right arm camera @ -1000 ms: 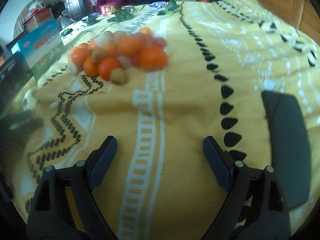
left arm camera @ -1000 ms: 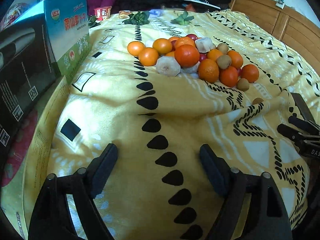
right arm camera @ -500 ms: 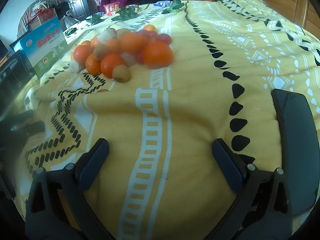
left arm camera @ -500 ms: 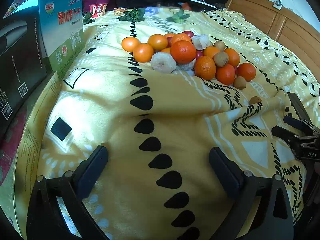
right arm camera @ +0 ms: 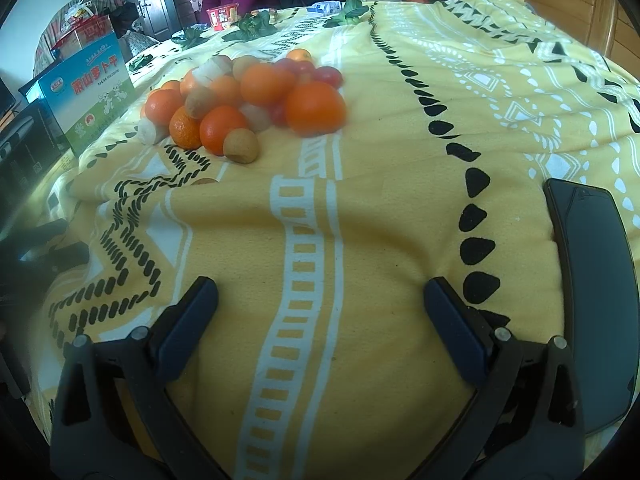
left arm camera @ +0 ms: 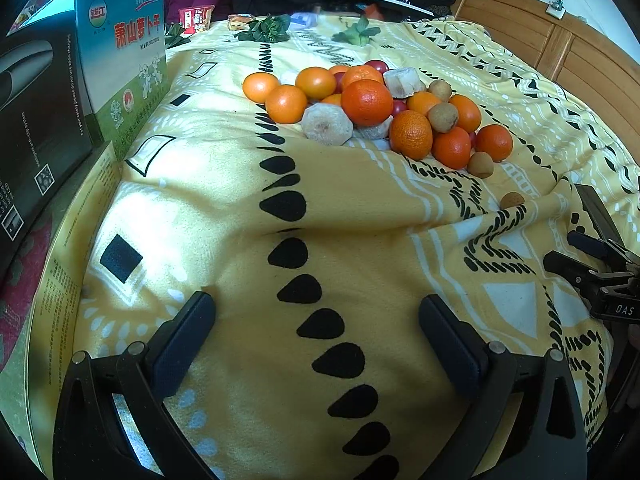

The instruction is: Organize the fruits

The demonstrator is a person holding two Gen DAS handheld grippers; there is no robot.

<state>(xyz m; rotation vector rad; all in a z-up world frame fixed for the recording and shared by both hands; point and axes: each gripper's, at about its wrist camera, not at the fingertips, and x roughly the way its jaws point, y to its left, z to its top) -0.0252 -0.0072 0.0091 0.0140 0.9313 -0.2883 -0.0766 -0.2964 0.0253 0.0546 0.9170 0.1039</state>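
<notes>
A yellow patterned blanket (left arm camera: pixel 360 208) covers the surface, with a blue-green carton (left arm camera: pixel 124 64) at ten o'clock in the left wrist view and a dark phone (right arm camera: pixel 592 280) lying at three o'clock in the right wrist view. The fruit pile (left arm camera: pixel 372 108) of oranges, brown longans and pale peeled pieces sits at twelve o'clock, well apart from both tools. The left gripper (left arm camera: pixel 316 320) and right gripper (right arm camera: pixel 320 304) gape wide and empty, so sorting looks unstarted; next, I judge, one must reach forward to a fruit on the pile's edge.
</notes>
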